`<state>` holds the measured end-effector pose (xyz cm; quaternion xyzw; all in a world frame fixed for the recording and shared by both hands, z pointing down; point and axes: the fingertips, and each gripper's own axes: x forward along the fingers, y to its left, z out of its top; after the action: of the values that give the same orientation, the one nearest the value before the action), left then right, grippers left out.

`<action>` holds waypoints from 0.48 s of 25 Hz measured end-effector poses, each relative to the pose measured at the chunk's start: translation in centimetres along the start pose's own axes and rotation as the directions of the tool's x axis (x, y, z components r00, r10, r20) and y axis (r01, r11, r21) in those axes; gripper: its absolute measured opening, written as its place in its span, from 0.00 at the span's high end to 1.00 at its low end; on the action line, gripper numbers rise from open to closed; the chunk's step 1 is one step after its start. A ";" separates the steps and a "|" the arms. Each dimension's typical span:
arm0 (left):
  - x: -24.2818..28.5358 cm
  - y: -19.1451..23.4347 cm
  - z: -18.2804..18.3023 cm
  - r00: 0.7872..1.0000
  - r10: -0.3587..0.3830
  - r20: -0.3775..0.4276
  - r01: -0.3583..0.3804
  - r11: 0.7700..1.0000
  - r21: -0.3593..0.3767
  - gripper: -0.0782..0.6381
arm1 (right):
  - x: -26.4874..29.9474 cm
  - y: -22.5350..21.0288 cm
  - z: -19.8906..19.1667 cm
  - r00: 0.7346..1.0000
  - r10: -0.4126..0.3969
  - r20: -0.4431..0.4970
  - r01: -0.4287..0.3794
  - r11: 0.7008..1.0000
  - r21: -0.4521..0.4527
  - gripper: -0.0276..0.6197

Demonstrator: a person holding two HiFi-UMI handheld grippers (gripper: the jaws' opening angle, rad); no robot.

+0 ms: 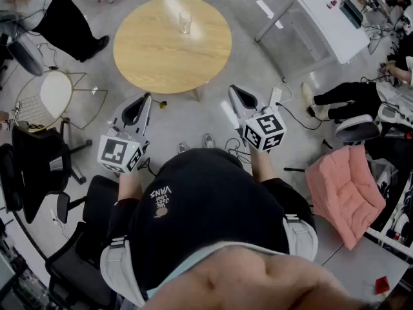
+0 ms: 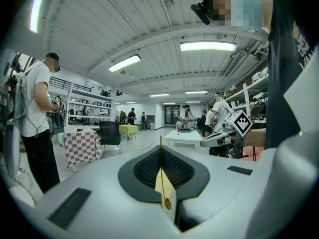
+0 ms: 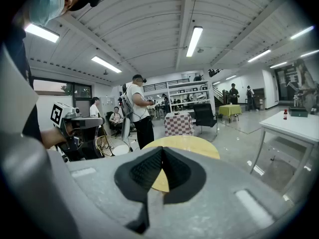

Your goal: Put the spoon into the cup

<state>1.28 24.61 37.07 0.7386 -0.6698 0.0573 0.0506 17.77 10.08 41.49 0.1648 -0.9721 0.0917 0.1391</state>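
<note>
A clear glass cup point(image 1: 185, 21) stands upright on the far side of a round wooden table point(image 1: 155, 57). Both grippers hang in the air in front of the table, well short of the cup. My left gripper point(image 1: 147, 99) is shut on a thin gold spoon point(image 2: 161, 180), which lies edge-on between the jaws with its small bowl point(image 2: 168, 203) towards the camera; one end of the spoon point(image 1: 162, 103) pokes out beside the tip. My right gripper point(image 1: 233, 90) is shut with nothing in it; the table point(image 3: 192, 144) shows past its closed jaws point(image 3: 162, 154). Neither gripper view shows the cup.
A white desk point(image 1: 326, 21) stands at the back right, a pink cushioned chair point(image 1: 345, 192) at the right, a wire chair point(image 1: 48, 95) and black office chairs point(image 1: 35, 166) at the left. People stand or sit around. Cables lie on the floor near the table.
</note>
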 end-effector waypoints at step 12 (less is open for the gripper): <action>-0.5 -0.3 -0.1 1.000 -0.010 0.017 0.010 1.000 -0.030 0.88 | -0.6 -0.2 0.5 0.998 -0.039 0.052 0.036 0.998 0.043 0.96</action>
<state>1.49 25.19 37.11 0.7416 -0.6672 0.0407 0.0562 18.25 9.99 40.87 0.1882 -0.9701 0.1050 0.1119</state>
